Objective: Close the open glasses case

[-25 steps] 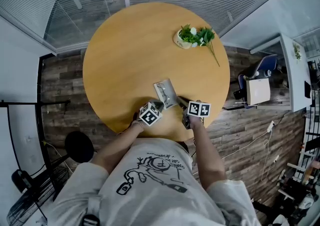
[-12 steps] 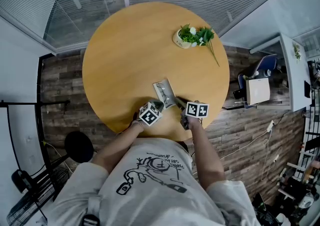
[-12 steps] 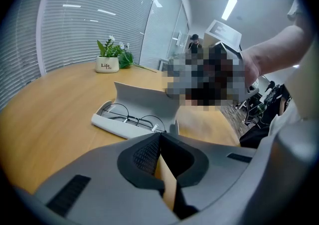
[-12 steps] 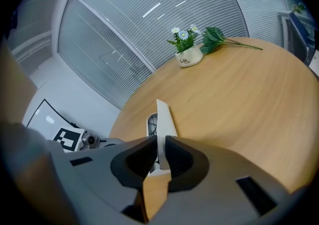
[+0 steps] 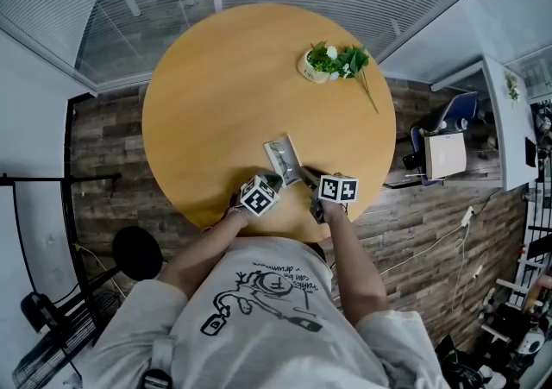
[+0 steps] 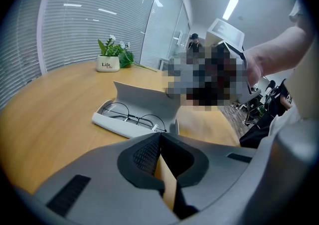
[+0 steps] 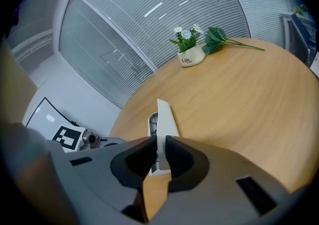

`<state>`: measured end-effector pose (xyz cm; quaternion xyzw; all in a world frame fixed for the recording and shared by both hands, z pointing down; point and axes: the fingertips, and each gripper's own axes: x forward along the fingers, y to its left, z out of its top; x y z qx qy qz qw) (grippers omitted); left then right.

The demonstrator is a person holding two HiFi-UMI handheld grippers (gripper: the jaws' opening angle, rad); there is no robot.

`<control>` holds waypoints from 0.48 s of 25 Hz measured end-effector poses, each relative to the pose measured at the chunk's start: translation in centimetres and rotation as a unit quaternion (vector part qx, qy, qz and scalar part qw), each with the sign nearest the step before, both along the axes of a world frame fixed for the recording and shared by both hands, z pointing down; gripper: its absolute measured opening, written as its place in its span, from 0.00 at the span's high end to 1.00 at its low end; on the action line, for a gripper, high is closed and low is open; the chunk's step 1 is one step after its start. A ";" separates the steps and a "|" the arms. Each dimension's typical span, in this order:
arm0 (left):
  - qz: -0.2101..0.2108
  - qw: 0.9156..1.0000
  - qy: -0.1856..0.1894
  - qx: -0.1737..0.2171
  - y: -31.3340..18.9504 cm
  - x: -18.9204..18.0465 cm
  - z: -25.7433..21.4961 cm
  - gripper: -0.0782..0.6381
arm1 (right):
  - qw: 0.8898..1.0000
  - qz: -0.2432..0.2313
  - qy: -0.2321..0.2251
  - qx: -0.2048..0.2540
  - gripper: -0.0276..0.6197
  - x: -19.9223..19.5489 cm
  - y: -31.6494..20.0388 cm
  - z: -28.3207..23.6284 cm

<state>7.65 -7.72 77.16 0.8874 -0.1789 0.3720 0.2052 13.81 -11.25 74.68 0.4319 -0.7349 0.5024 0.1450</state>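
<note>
The open white glasses case (image 5: pixel 282 157) lies near the front edge of the round wooden table (image 5: pixel 216 85). Round wire glasses (image 6: pixel 132 117) rest in its tray, and the lid (image 6: pixel 142 99) stands up behind them. My right gripper (image 5: pixel 309 178) is at the case's near right end. In the right gripper view the lid's thin edge (image 7: pixel 164 119) runs between the jaws of the right gripper (image 7: pixel 159 141), which are shut on it. My left gripper (image 5: pixel 272 180) sits just short of the case's near end. The left gripper (image 6: pixel 160 136) has its jaws shut with nothing between them.
A small white pot of flowers (image 5: pixel 317 68) stands at the table's far right, with a leafy stem (image 5: pixel 366 85) trailing off beside it. Window blinds rise behind the table. A dark wood-plank floor (image 5: pixel 103 163) surrounds the table.
My right gripper has shifted slightly left, toward the case. The case and the left gripper have hardly moved.
</note>
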 end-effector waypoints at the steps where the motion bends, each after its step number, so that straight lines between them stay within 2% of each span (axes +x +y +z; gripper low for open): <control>1: -0.001 1.000 0.000 0.000 -0.1 0.0 0.0 0.87 | 1.000 0.000 0.000 0.000 0.86 0.0 0.0 0.0; 12: -0.003 1.000 0.002 0.001 -0.3 -0.3 -0.2 0.87 | 1.000 -0.004 0.003 0.001 0.86 -0.6 0.1 -0.1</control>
